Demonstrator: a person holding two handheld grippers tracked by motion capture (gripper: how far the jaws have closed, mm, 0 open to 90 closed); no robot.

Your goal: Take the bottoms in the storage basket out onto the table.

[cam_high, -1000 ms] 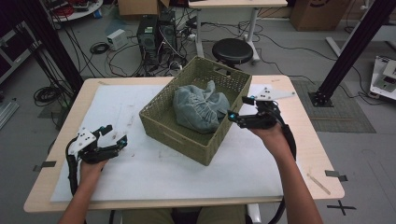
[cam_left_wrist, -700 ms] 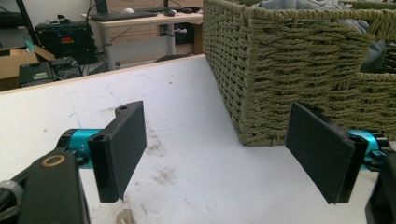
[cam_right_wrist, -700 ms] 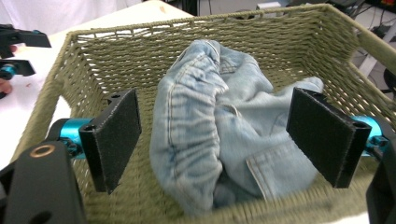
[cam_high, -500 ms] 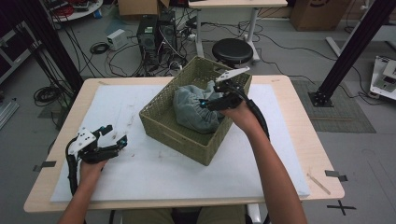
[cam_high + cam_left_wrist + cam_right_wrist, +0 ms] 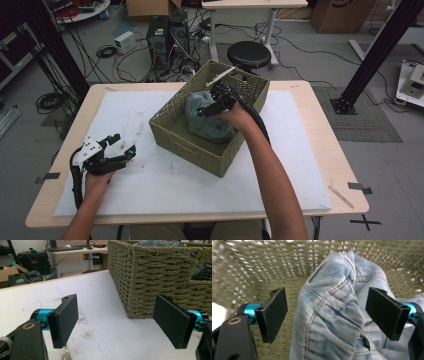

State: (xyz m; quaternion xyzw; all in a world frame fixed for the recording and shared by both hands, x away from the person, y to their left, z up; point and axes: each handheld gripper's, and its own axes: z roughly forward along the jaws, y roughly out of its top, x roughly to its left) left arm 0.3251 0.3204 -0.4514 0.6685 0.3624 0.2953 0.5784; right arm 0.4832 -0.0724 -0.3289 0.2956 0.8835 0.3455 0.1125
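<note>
White table cover [image 5: 165,185] bears woven basket [image 5: 175,135]; cables [image 5: 125,55] beyond.

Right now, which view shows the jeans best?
The right gripper view: the jeans sit close up between the open jaws, seams and folds sharp. The high view shows them as a bunched lump in the basket, partly behind the right gripper. The left gripper view catches a sliver above the basket rim.

Wooden table [image 5: 320,100]; white mat [image 5: 175,185] on top; woven basket [image 5: 190,142] on mat
</note>
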